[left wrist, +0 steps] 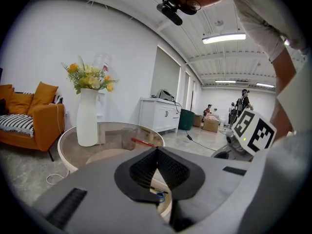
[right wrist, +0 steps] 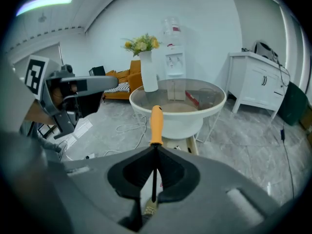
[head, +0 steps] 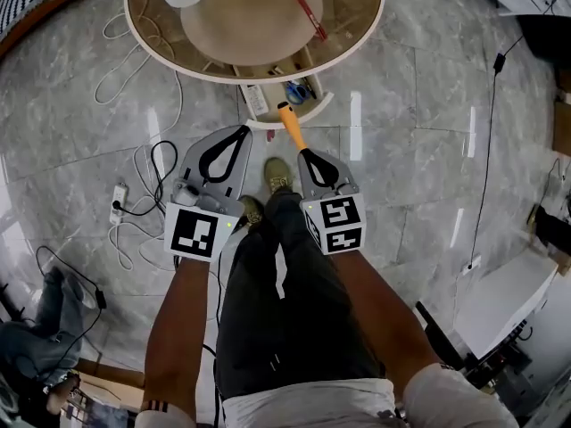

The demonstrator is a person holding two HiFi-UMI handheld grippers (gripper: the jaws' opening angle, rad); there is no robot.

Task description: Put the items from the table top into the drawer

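As table [head: 241, 25] half-hides drawer [head: 321, 103] (contents unclear) | right hand-held gripper [head: 303, 154] clamps screwdriver [head: 290, 123]

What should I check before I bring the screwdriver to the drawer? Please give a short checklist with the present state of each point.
1. Right gripper grips screwdriver: ok, shut on its shaft.
2. Drawer open: ok.
3. Free room in drawer: cannot tell, things already lie inside.
4. Left gripper free: ok, shut, empty.
5. Table top cleared: not ok, red tool lies there.
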